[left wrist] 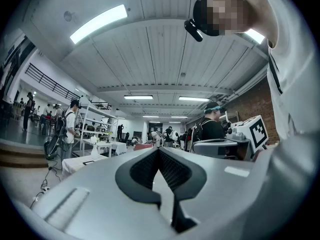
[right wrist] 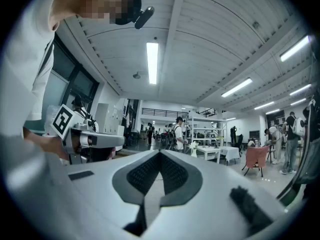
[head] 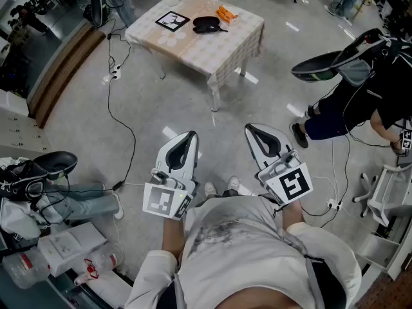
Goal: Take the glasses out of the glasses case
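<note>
Grey floor [head: 161,102] lies between you and the small cloth-covered table [head: 193,50], which stands well apart from you at the top of the head view. On it lies the black glasses case [head: 207,24], with an orange object [head: 226,13] just beside it and a black-and-white marker card [head: 172,21] on its other side.

By my reading, the task has not begun. The case is out of reach, and it is too small to tell whether its lid is up. No glasses show anywhere, so presumably they are inside.

You hold your left gripper [head: 189,135] and right gripper [head: 252,129] close to your body, pointing forward over the floor. Each gripper view shows the jaws brought together at the tips with nothing between them (only a small gap lower down).

Everything is left: walking up, opening the case, lifting the glasses out.

Count: one table, one case, one orange object, one card, two grippers.
</note>
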{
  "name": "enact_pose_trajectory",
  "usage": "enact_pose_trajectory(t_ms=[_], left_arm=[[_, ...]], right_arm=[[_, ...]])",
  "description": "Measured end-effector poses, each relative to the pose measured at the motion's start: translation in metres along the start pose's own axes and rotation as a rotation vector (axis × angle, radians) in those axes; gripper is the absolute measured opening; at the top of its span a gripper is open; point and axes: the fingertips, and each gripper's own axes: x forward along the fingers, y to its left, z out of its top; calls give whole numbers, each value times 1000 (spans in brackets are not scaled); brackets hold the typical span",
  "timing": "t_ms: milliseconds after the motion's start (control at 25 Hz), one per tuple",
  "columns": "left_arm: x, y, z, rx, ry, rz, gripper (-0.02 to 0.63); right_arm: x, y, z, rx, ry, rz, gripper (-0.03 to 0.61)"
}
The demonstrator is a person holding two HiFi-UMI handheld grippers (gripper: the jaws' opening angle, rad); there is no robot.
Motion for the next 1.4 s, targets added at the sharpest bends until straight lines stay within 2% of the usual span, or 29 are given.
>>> enact_pose_trajectory(t_ms=[120,520,720,1040,1400], left_arm=[[-2,1,4,-1,-5,5,8],[15,2,1,-17,14,16,8],[24,-7,0,-34,12,13,8],[39,-23,-4,-19,28,25,8],[51,-5,-6,-12,30,33,8]], right_arm=[[-2,6,0,2,-8,20,15],[-2,-9,0,-4,-36,-5,17],[-8,-20,-3,12,-42,12,17],[-15,-38,-8,6,-38,19,17],[9,-45,-11,-2,-31,32,17]])
